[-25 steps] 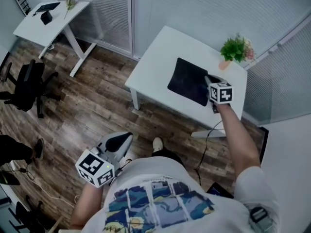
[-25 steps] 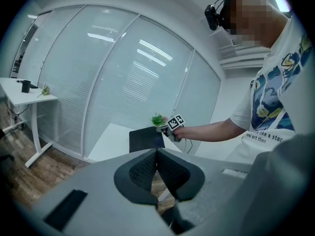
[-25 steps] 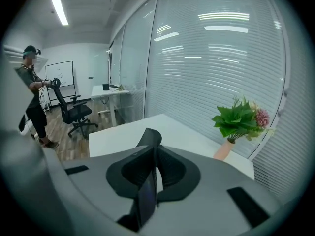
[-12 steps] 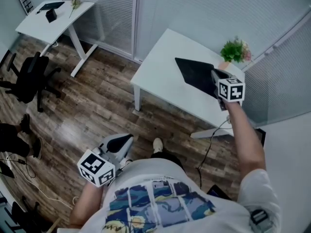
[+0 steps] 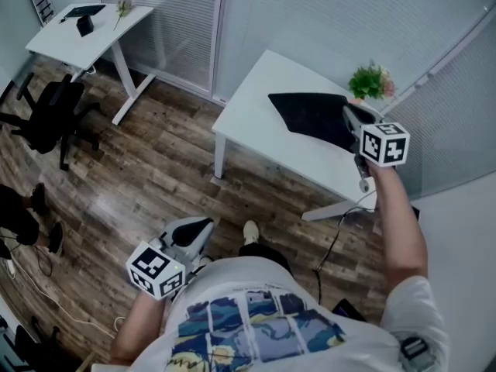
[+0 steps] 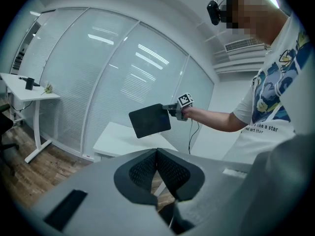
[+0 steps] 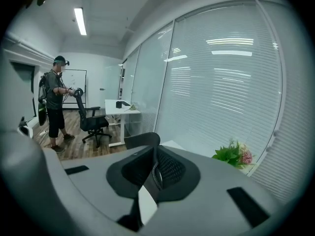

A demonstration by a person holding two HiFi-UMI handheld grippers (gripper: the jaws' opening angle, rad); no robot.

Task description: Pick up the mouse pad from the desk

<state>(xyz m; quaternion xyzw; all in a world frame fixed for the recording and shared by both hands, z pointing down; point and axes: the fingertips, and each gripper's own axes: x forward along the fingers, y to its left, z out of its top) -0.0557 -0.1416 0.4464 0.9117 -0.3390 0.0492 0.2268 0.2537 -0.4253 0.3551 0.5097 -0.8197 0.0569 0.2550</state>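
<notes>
Pad: thin, black, matte, rect. w/ rounded corners, flat, no sag that we could see. It hung tilted in the air over the white desk, clear of the top. Its right edge was pinched in the R gripper. In that gripper's own view the jaws were clamped on the edge, w/ the pad running away from us nearly edge-on.

L to R in the head view, we had a person at far left, legs only, on the wood floor. Next came a black chair and a 2nd desk w/ small dark items on it, by the blinds. Low by our left hip was the L gripper, jaws pressed together w/ nothing btwn them. It pointed toward the desk but sat well apart from it.

Right of the pad, a green plant w/ pink blooms stood at the desk's far corner. It was just beside the R gripper and the closest thing to the pad. A cable trailed to the floor below our right arm. A glass wall w/ blinds closed in behind the desk.
</notes>
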